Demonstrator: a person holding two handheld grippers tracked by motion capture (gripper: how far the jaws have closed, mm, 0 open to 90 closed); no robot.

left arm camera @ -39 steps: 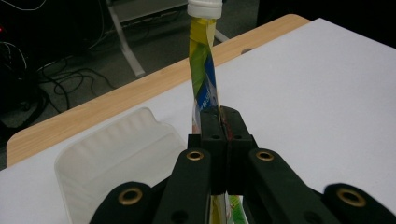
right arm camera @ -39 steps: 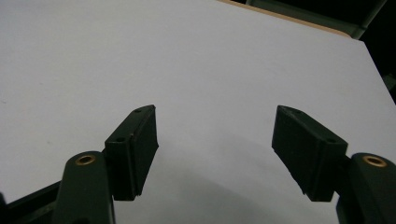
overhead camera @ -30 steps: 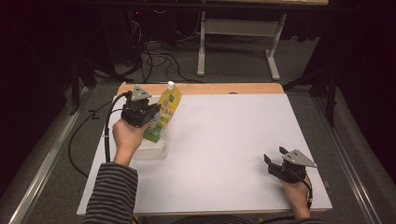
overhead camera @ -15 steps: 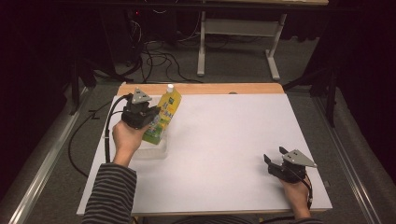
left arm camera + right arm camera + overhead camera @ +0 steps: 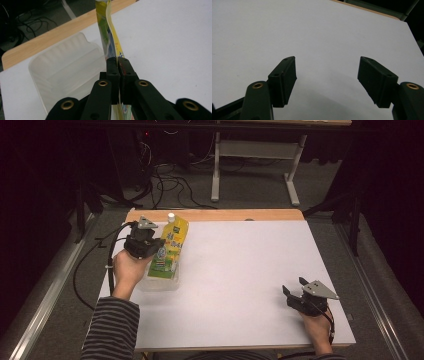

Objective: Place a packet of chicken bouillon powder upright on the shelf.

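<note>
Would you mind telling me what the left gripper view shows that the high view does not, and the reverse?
Left gripper view alone: the left gripper's jaws pinched flat on the thin edge of the yellow drink pouch, and the ribbed inside of the white tray.

High view alone: the pouch's white cap, the right gripper with its jaws apart over bare table, the striped sleeve, and cables on the floor.

Both: the pouch, the tray, the white tabletop and its wooden far edge.
</note>
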